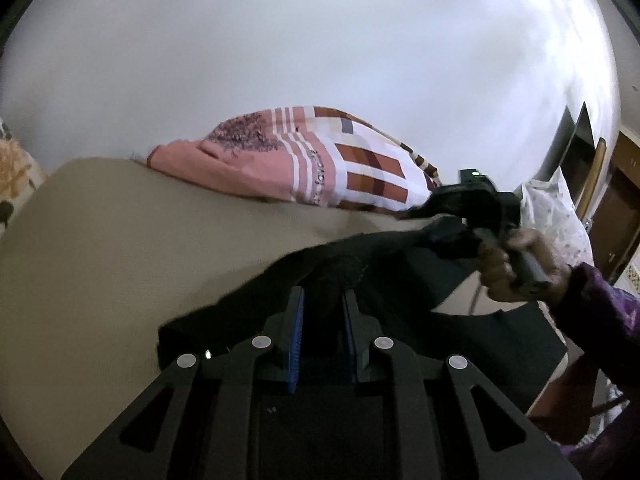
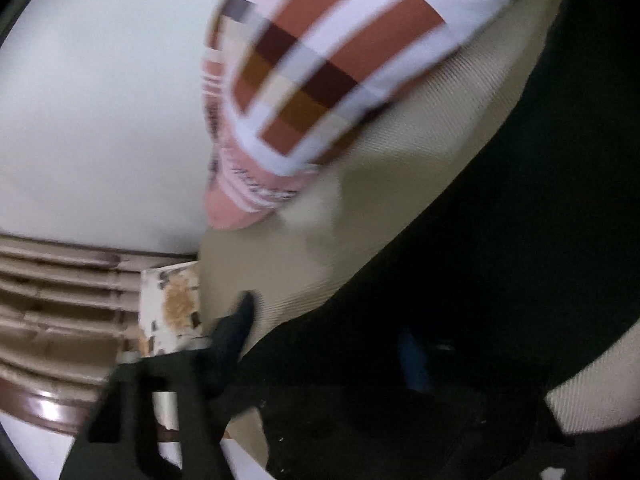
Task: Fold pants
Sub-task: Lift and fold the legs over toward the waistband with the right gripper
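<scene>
Black pants (image 1: 400,264) stretch across a beige bed cover (image 1: 120,248), their long axis running from the left gripper (image 1: 323,300) rightward and slightly away to the right gripper (image 1: 452,236). The left gripper's jaws are clamped on a bunched edge of the fabric directly ahead of it. The right gripper, in the person's hand (image 1: 516,268), sits at the cloth's far end; whether it grips cannot be told through the blur. A patterned pillow (image 1: 320,160) lies beyond.
</scene>
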Demonstrator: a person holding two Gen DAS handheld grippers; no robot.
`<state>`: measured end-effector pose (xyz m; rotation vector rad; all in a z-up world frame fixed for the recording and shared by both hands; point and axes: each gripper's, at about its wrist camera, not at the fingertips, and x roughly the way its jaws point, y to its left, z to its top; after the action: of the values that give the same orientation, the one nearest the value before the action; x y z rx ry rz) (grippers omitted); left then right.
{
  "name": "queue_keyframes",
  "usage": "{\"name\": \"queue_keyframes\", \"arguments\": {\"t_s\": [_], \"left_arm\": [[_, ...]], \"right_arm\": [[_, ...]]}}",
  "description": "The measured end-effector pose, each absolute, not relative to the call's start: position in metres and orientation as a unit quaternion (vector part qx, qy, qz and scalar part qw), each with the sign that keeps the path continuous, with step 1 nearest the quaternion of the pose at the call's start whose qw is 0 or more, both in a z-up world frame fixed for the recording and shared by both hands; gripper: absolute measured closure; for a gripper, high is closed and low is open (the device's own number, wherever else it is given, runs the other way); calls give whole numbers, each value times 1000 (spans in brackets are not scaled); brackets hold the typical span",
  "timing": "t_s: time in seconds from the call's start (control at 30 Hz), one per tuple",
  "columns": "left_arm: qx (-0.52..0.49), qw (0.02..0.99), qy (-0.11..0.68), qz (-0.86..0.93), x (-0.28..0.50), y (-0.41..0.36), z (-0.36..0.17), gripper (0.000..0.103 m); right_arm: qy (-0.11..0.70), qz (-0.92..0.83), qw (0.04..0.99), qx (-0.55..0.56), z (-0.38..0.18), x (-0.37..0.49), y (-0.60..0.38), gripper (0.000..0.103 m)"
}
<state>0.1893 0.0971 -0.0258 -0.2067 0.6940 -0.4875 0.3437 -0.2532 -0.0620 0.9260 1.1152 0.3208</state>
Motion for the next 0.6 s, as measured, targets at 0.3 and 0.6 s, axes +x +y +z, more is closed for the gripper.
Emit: {"name": "queue_keyframes", "arguments": {"t_s": [0.3,0.6], "left_arm": [[-108,900,360,-222,165,115,-23,85],[-99,865,453,-189,111,144,-68,85]], "right_arm": [[460,146,801,354,-41,271,-250,95],[487,161,783,352,-49,124,-230,96]]}}
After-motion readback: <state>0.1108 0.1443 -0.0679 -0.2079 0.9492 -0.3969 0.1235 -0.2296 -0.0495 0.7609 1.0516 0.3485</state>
